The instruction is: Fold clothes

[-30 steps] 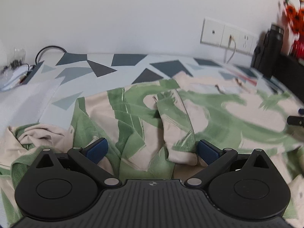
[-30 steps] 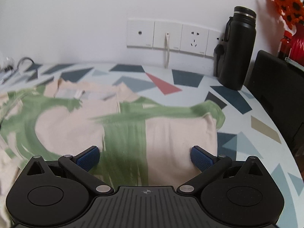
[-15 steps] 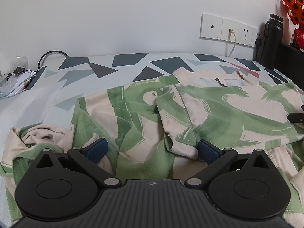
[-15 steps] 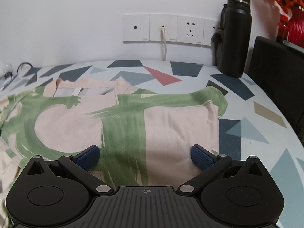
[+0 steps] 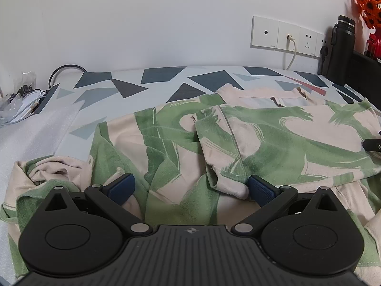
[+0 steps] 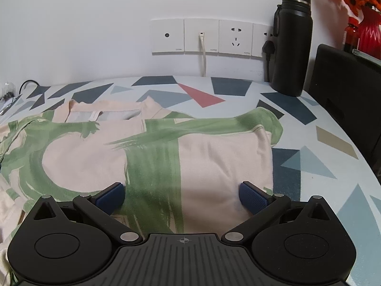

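A: We start at our left gripper: its two blue pads are spread wide with nothing pinched between them, and they sit low over the garment. The right-hand pad lies just beside a folded pink-and-green sleeve edge, though we cannot tell whether it touches

B: Our right gripper is the same, released, pads well apart, and the cloth under them is the flat pink panel with a broad green stripe

A: So the garment is spread on the table, on that cover with blue and grey triangles. On our left side it is rumpled, with a bunched heap near the left edge and a fold running across the middle

B: On our right side it lies smoother, its folded edge ending beside bare tablecloth, and the collar points toward the wall

A: Further out, at the far left, we see cables beside the table

B: And against the wall a row of white sockets with a white cord plugged in, a black bottle standing upright next to them, orange flowers behind it, and something red at the far right
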